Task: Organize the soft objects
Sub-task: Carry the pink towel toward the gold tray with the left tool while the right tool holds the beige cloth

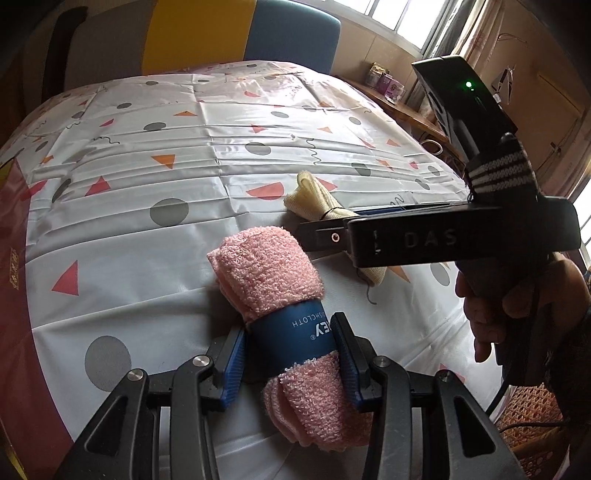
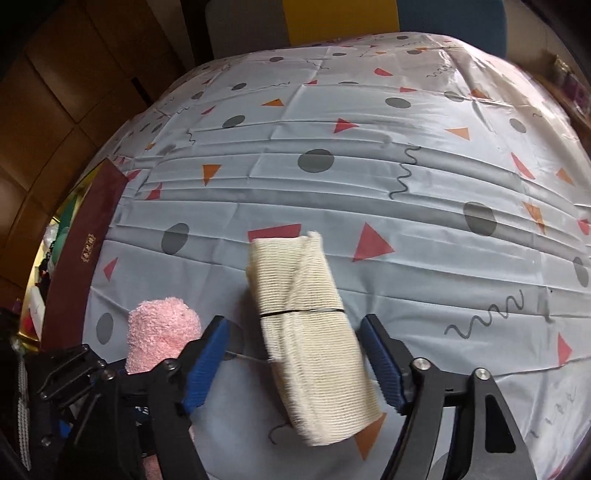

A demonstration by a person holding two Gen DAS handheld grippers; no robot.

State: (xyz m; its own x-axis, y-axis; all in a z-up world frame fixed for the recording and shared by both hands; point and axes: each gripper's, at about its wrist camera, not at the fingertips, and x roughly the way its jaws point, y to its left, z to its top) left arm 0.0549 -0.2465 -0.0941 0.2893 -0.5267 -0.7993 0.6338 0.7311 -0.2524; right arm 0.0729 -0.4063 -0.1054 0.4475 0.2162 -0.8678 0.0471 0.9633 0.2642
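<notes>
A rolled pink washcloth (image 1: 273, 295) with a blue paper band lies on the patterned tablecloth (image 1: 177, 177). My left gripper (image 1: 291, 363) is shut on it at the band. Its fuzzy end also shows in the right wrist view (image 2: 160, 336). A rolled cream cloth (image 2: 306, 332), tied with a black thread, lies on the tablecloth (image 2: 369, 166) between the fingers of my right gripper (image 2: 295, 362). The jaws stand apart on either side of the cloth, with gaps showing. In the left wrist view the cream cloth (image 1: 314, 195) lies partly hidden behind the right gripper (image 1: 321, 232).
A dark red box (image 2: 85, 258) lies along the table's left edge. A chair back (image 1: 229, 33) in grey, yellow and blue stands behind the table. A wooden shelf (image 1: 399, 107) with small jars is at the right, under a window.
</notes>
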